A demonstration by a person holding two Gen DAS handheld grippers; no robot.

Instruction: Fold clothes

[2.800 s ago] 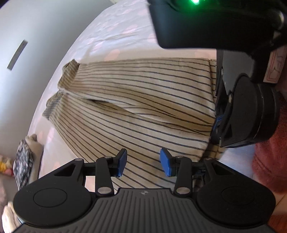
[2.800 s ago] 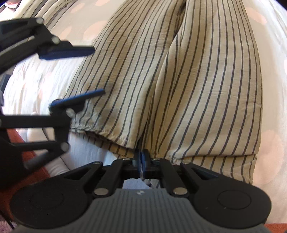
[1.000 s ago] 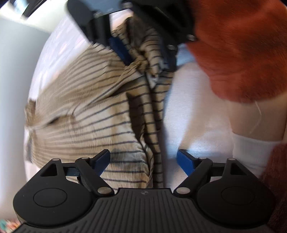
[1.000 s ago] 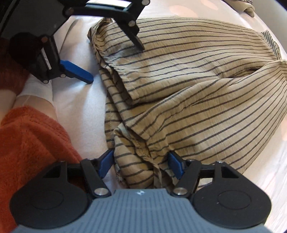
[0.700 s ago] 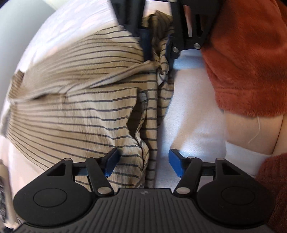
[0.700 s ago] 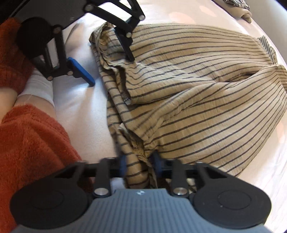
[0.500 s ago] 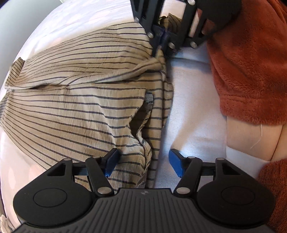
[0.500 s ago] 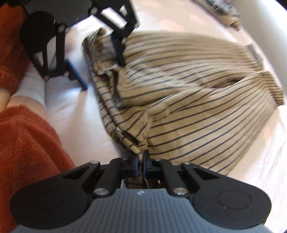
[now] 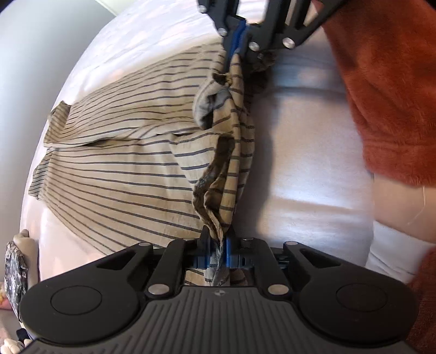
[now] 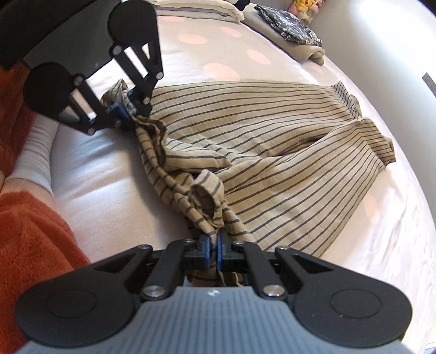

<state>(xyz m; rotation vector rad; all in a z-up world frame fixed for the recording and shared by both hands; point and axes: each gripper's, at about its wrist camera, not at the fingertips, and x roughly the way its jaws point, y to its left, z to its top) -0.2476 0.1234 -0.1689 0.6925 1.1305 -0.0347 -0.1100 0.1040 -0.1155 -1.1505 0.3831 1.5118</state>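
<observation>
The left gripper [image 9: 221, 246] has its blue pads pressed together on a bunched corner of the striped trousers [image 9: 122, 174]; its jaws have just been closing, and the cloth now passes between them and hangs out below. The right gripper [image 10: 213, 249] is likewise clamped on the waistband edge, with a twist of beige fabric squeezed between its pads and a rolled loop of hem standing just above the fingertips. Each gripper also shows in the other's camera: the right one at the top of the left wrist view [image 9: 237, 40], the left one at upper left of the right wrist view [image 10: 124, 113], each pinching its own end of the waistband. Between the two grips the waistband is gathered into a rumpled, lifted ridge. From there the trousers spread out flat across the white bed sheet [image 10: 381, 245], both legs lying side by side with their cuffs at the far end. The sheet carries pale pink dots. A person's fuzzy rust-orange sleeve [image 9: 387, 95] and a white sock or cuff [image 10: 35, 152] sit beside the waistband. Far back on the bed lies a dark floral folded cloth [image 10: 288, 21] on a cream one.
</observation>
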